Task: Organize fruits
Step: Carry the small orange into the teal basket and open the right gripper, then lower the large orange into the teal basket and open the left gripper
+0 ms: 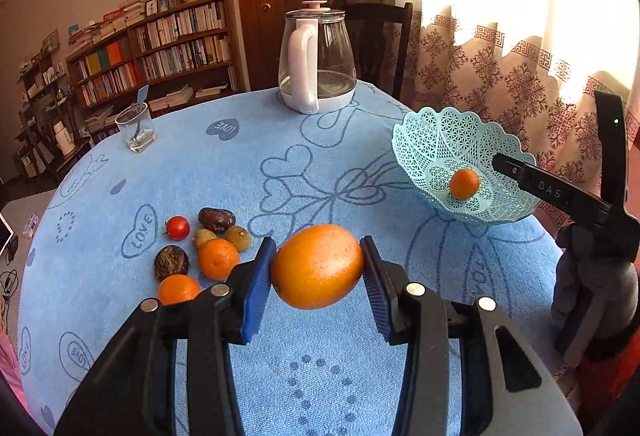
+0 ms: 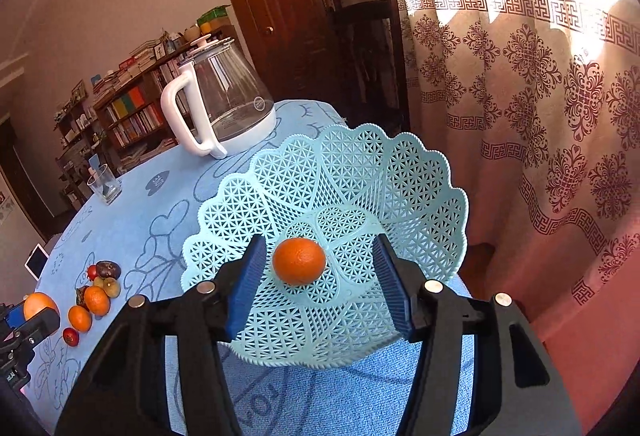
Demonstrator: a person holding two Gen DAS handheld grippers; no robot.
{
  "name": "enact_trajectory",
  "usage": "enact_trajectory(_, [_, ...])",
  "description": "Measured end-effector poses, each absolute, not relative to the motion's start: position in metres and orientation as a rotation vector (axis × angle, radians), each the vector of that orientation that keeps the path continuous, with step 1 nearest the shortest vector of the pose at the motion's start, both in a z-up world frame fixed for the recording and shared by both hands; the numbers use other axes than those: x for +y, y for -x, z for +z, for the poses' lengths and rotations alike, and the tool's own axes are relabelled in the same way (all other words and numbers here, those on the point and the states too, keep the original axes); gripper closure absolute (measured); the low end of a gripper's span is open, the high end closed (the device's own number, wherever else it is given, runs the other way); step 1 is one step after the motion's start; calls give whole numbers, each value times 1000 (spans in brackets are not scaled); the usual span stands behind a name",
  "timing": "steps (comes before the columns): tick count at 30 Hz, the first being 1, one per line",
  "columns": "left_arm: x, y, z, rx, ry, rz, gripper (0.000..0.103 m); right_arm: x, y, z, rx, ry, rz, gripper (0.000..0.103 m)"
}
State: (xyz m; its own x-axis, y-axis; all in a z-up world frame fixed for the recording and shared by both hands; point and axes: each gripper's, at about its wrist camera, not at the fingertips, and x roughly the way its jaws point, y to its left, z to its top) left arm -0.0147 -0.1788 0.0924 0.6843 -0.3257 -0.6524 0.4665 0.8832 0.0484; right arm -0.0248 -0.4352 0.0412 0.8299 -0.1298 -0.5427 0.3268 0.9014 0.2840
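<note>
The left hand-held gripper (image 1: 318, 268) is clamped on a large orange (image 1: 317, 266), long axis roughly pad to pad. The right hand-held gripper (image 2: 320, 268) stands apart around a small tangerine (image 2: 299, 261), seemingly resting in the basket (image 2: 280, 195) near the surface's curtain-side edge.

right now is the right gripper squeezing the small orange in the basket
No: the right gripper's blue pads stand apart from the small orange, which lies loose on the basket floor.

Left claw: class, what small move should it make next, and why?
Probably carry the big orange across to the basket. The left claw grips it above the cloth, and the right claw stands open over a small orange lying in the basket.
</note>
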Motion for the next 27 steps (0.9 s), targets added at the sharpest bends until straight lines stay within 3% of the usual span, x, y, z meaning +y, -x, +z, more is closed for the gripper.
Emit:
enact_trajectory(5, [-207, 3, 93, 675, -212, -509, 59, -449, 37, 43, 475, -437, -342, 26])
enact_trajectory(27, [-302, -46, 81, 699, -216, -671, 59, -453, 61, 55, 321, -434, -458, 20])
